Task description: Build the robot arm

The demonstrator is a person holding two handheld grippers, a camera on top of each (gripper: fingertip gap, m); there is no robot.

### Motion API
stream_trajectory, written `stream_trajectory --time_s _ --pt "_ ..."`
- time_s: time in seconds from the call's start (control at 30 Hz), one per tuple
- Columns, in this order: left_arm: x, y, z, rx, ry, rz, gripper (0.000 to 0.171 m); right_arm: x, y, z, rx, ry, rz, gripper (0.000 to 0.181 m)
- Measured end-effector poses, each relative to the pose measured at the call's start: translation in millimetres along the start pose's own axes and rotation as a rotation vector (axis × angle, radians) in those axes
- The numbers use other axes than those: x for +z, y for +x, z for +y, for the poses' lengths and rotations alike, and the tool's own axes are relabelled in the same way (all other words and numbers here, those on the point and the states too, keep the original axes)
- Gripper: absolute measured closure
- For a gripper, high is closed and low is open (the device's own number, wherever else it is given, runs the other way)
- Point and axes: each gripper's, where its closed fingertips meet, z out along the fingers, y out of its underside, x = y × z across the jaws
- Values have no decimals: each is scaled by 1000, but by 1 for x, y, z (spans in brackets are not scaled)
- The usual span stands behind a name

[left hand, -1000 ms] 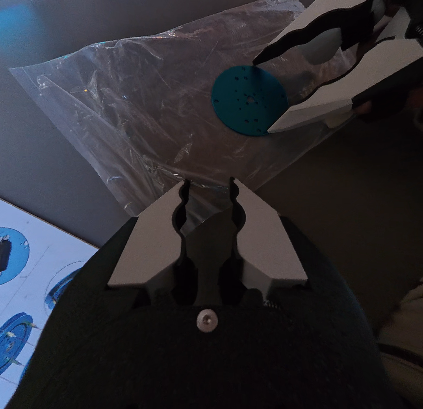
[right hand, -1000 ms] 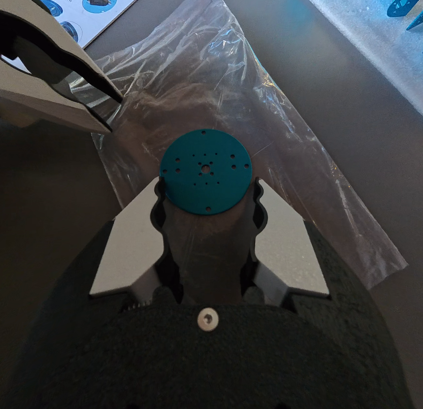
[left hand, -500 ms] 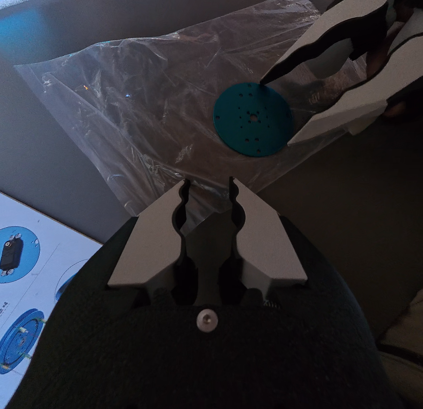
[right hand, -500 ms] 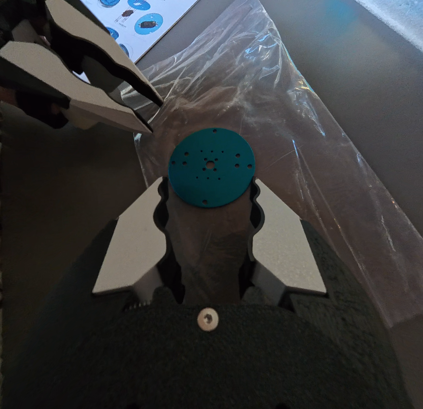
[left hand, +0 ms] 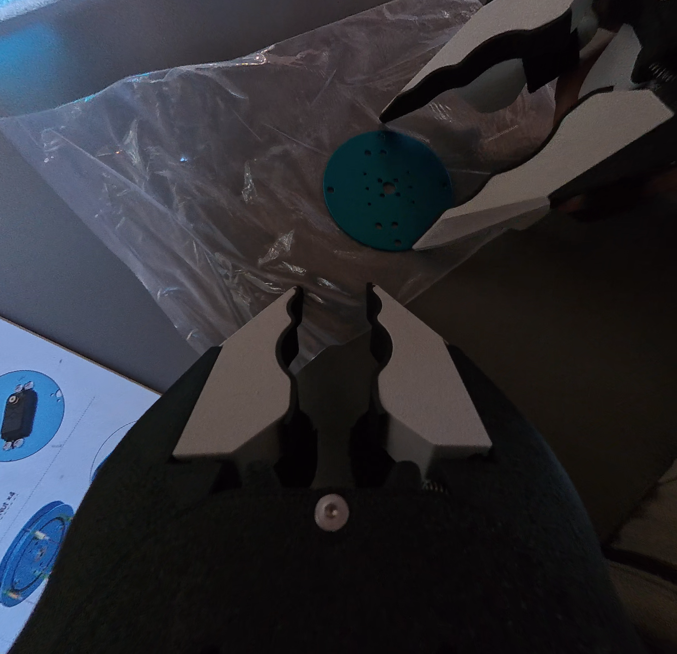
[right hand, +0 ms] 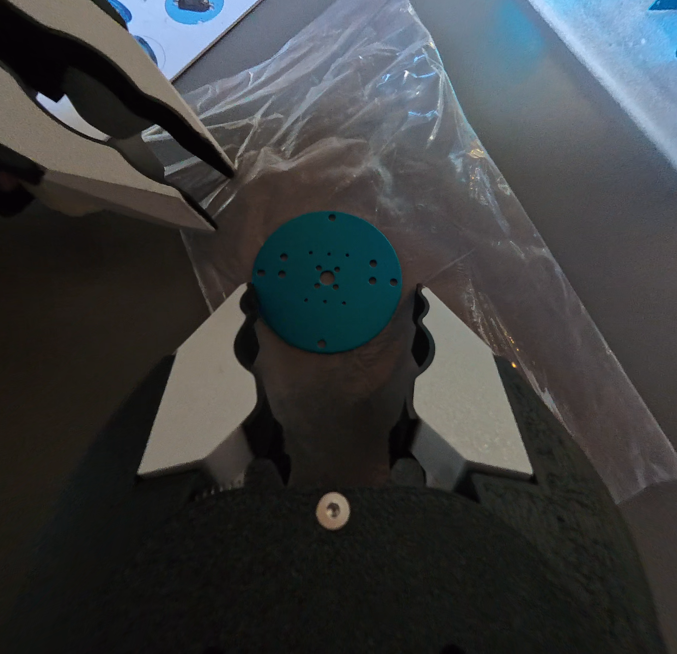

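Right tool (right hand: 333,288): jaws spread wide, one fingertip on each side of the teal disc (right hand: 326,283). The near half of the disc sits between the two tips. The left-hand fingertip (right hand: 249,292) is at the disc's rim, contact or a hair's gap, cannot tell which; the right-hand tip stands a little clear of the rim. Nothing is pinched.

Teal disc: flat, round, thin, drilled with a centre hole and a scatter of smaller holes. It lies on the clear plastic bag (right hand: 403,160), near the bag's edge closest to the right tool. In the left wrist view the disc (left hand: 386,191) shows between the far tool's two tips, up and to the right.

Clear plastic bag: crumpled, lying flat on the dark grey surface (right hand: 91,307), whether the disc is on top of the film or under a layer cannot be judged.

Left tool (left hand: 334,288): jaws parted by a narrow gap, holding nothing. Its tips hover over the near edge of the bag, close to the disc but apart from it. In the right wrist view the same tool (right hand: 219,200) enters from the upper left, tips just beside the disc's far-left rim.

Also seen: a white printed sheet (left hand: 55,435) with blue round diagrams, lying on the surface beside the left tool; a pale blue-lit sheet (right hand: 604,43) at the far right corner with blue parts on it.
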Motion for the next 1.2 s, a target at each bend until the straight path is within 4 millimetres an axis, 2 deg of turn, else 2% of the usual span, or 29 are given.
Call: stream_trajectory --time_s 0.27,0.43,0.47,0.5,0.57,0.6,0.67,0.77,0.9,1.0,1.07,1.2 --pt "-1 -1 1 13 -7 -10 137 0 -1 -1 37 1 42 104" --pt "-2 -5 -1 -23 1 -3 137 -5 2 -1 51 35 58 132" --pt "-3 -5 -3 -32 8 4 137 -10 1 -4 36 69 45 174" --pt "-4 -5 -4 -41 12 11 137 -13 -1 -8 18 106 32 177" --pt "-5 -6 -5 -52 16 19 137 -12 5 -2 -7 81 76 149" --pt "-6 -6 -6 -56 19 19 137 -10 9 5 -15 38 101 147" --pt "-10 -6 -7 -57 27 20 137 -12 11 3 -5 50 92 149" --pt "-27 -9 -8 -37 60 -1 137 -13 9 1 22 60 56 149" --pt "-57 -14 7 -16 99 -7 137 -17 -8 -14 53 136 -51 146" --pt "-72 -2 20 -21 120 96 137 -26 -41 -25 19 187 -196 131" --pt "-73 6 24 -7 134 137 137 -26 -60 -23 -35 178 -235 115" --pt "-57 20 28 20 101 176 137 -11 -65 -12 -81 86 -171 97"
